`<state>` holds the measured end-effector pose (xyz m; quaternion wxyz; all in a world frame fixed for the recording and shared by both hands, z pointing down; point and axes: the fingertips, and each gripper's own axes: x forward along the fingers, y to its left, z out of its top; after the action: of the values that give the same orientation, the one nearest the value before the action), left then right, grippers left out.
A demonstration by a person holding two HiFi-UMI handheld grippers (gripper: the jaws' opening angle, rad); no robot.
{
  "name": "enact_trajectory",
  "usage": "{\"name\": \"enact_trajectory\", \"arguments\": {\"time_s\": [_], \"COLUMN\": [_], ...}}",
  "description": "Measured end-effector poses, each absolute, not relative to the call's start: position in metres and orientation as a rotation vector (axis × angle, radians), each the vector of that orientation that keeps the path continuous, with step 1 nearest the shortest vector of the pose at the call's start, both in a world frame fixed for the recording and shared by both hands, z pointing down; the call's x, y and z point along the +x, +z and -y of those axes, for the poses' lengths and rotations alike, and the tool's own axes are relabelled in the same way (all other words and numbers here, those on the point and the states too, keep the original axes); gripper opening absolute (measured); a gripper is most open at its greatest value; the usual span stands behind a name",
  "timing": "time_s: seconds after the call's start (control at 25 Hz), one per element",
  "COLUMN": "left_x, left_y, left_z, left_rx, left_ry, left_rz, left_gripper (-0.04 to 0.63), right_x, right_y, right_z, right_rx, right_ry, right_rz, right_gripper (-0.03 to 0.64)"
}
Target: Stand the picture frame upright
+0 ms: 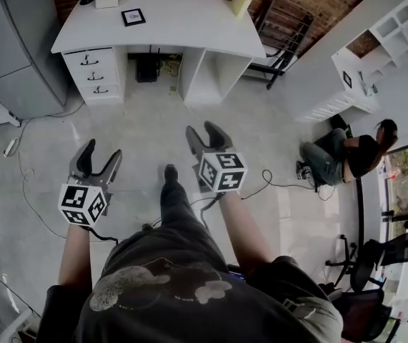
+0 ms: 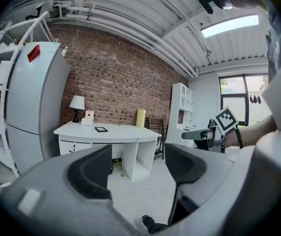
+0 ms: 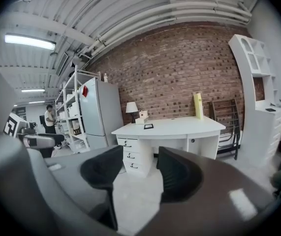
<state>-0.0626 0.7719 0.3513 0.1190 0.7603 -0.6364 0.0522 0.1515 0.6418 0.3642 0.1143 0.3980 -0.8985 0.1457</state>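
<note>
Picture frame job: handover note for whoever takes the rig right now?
Left gripper: open, empty, held over the floor.
Right gripper: open, empty, also over the floor.
Picture frame: lying flat on the white desk, well ahead of both grippers.
Done: nothing yet, frame untouched.
Left: probably step up to the desk, grip the frame, stand it upright.
</note>
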Motion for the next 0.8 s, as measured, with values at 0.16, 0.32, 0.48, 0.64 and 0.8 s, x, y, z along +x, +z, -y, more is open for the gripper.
{"name": "enact_trajectory", "arguments": {"time_s": [0.16,0.32,0.48,0.64,0.8], "left_x": [-0.077,-0.092,-0.109,-0.115,-0.121], "left_y": [0.361,0.376,0.372,0.360,0.355], "left_z": [-0.741,-0.699,-0.636,-0.572,-0.517], "left_rx": [2.180,2.126,2.094,2.059,2.029], "left_ry": [0.130,0.167,0.185,0.156,0.160], "left_rz": [1.849,1.852,1.877,1.894,1.927], "left_gripper": [0.371,0.379,0.379,0.379,0.379], "right_x": [0.129,0.111,0.096,0.084,0.076], "right_y": [0.380,0.397,0.400,0.395,0.393], "right_z": [-0.607,-0.551,-0.480,-0.416,-0.356], "right_rx": [1.123,1.094,1.077,1.013,0.972], "right_ry": [0.476,0.530,0.563,0.575,0.573], "right_rz": [2.626,2.619,2.634,2.645,2.653], "right_gripper": [0.272,0.272,0.272,0.272,0.272]}}
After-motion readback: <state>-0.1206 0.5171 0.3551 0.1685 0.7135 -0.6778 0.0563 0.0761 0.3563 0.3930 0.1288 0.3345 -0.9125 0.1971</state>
